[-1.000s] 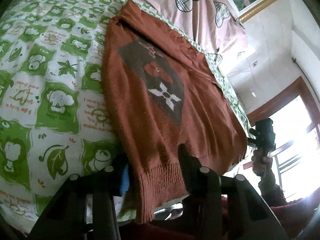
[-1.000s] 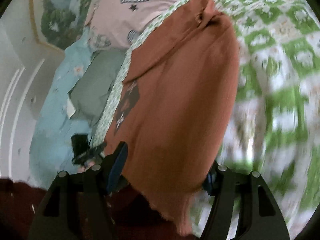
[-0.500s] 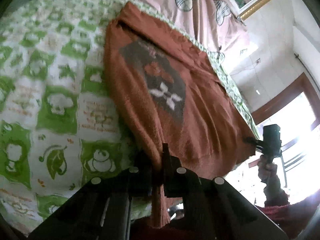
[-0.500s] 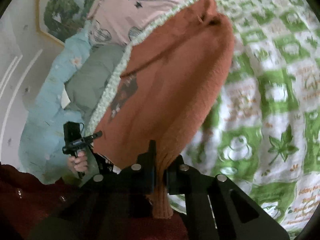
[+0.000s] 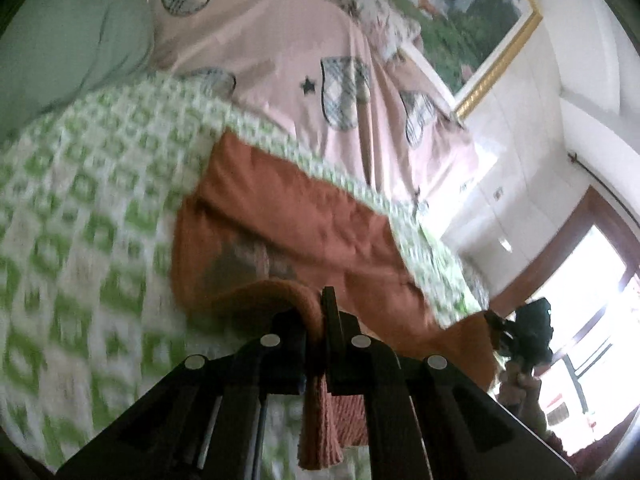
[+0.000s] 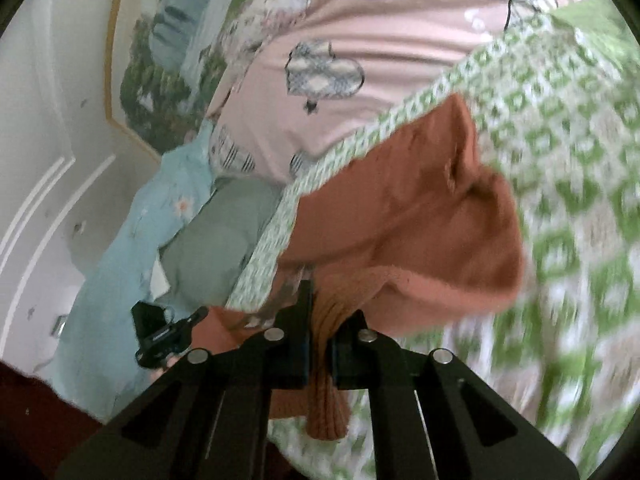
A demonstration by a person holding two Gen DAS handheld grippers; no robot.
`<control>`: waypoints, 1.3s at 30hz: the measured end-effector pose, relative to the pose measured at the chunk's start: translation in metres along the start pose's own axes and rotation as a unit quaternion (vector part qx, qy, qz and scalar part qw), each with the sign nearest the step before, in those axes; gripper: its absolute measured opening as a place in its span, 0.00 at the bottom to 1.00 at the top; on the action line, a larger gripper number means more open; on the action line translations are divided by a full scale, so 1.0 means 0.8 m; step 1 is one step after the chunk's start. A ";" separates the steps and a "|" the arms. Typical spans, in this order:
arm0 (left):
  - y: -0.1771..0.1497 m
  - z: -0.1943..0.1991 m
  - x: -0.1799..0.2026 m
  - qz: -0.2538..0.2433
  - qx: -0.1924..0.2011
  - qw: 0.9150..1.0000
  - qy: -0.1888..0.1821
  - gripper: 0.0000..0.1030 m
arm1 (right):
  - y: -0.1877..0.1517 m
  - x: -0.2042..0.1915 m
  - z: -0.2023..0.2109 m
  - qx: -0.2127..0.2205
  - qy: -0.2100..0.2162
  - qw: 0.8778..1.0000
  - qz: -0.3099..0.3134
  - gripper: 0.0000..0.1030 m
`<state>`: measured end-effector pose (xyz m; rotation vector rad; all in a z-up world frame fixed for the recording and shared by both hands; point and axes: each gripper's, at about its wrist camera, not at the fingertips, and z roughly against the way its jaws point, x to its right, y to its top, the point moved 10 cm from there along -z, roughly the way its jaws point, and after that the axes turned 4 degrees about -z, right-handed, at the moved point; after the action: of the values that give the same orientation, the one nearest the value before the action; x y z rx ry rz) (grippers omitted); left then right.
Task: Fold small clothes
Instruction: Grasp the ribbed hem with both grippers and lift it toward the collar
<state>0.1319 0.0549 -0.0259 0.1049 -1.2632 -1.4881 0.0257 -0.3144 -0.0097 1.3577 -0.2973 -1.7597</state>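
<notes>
The rust-brown knitted sweater (image 5: 304,220) lies on a green-and-white patterned bedspread (image 5: 88,208), its far part flat against the cover and its near ribbed hem raised off it. The left gripper (image 5: 316,320) is clamped on one corner of that hem; the knit bunches between the two black jaws and a ribbed strip hangs down below them. In the right wrist view the right gripper (image 6: 320,320) is likewise pinched shut on the other corner of the hem, with the sweater (image 6: 400,216) curling up from the bedspread (image 6: 560,200) into a loose fold just ahead of the jaws. Part of a darker knitted pattern on the sweater's front shows under the lifted edge, though blur hides its detail. Beyond the sweater lies a pink quilt (image 5: 280,52) printed with plaid hearts and small stars, and beside it, in the right view, a grey-green pillow (image 6: 216,248) and pale blue cloth (image 6: 132,248). A gold-framed picture (image 5: 480,20) hangs on the white wall, and a bright window (image 5: 592,300) glares at the far right of the left view.
</notes>
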 end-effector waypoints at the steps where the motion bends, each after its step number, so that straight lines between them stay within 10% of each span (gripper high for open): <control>1: 0.015 -0.007 -0.002 0.002 0.006 1.000 0.002 0.04 | 0.019 0.001 -0.005 0.011 -0.007 1.000 0.002 0.08; 19: 0.180 -0.216 -0.104 0.014 -0.011 0.995 0.097 0.04 | 0.222 0.115 -0.160 0.019 -0.119 0.992 -0.025 0.08; 29: 0.143 -0.307 -0.201 0.065 -0.083 0.984 0.142 0.07 | 0.208 0.212 -0.223 -0.044 -0.168 0.981 -0.084 0.09; 35: 0.123 -0.267 -0.141 0.012 -0.078 0.990 0.117 0.30 | 0.203 0.173 -0.157 0.020 -0.184 0.982 -0.035 0.18; 39: 0.072 -0.294 -0.065 -0.051 -0.143 0.986 0.067 0.31 | 0.134 0.105 -0.204 -0.092 -0.158 0.979 0.092 0.18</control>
<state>0.3432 -0.0416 -0.1119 0.0781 -0.9391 -1.7061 0.2181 -0.3905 -0.0585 0.8888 -0.4081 -1.7941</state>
